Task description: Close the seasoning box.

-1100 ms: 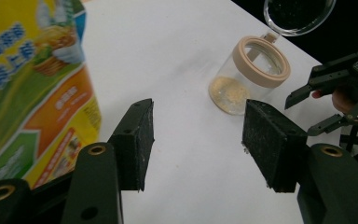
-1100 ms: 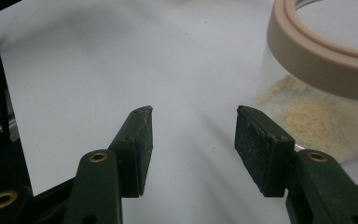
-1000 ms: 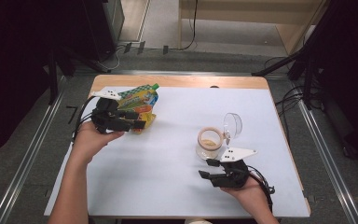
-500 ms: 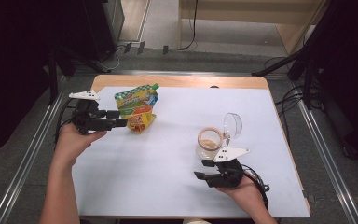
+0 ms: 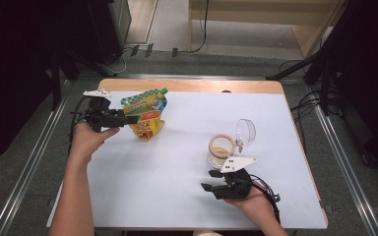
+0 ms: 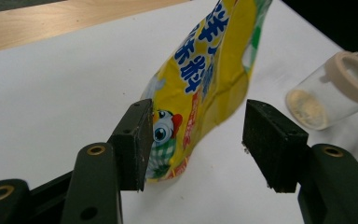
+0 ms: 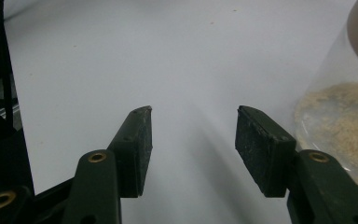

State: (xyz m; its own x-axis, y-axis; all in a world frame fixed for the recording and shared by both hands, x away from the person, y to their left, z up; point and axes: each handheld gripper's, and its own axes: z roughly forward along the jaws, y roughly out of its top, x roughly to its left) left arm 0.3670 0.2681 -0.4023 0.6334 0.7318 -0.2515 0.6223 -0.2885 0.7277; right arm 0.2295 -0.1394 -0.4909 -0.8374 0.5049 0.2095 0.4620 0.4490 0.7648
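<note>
- White sheeting covers a wooden table (image 5: 187,86) seen from above; grey floor and dark equipment surround it, and cables lie on the floor at the far side.
- Left gripper (image 5: 130,119), held in the person's left hand (image 5: 86,140), sits at the far left of the table and points right toward the pouches.
- Its jaws are spread. In the left gripper view (image 6: 196,135) the corner of a yellow pouch (image 6: 205,79) hangs between them, against or just beside the left pad; the right pad is clear of it, so nothing is pinched.
- From above, the yellow pouch (image 5: 147,126) lies beside a green-capped pouch (image 5: 145,101) at the far left; the two overlap.
- Right gripper (image 5: 209,184), in the right hand (image 5: 253,204), rests near the table's near edge, right of centre, pointing left.
- Its jaws (image 7: 193,135) are spread with only bare white surface between them.
- A clear jar (image 5: 221,150) holding tan powder stands just beyond the right gripper, its hinged lid (image 5: 246,132) open. In the right gripper view the jar (image 7: 340,121) is just beside the right jaw.
</note>
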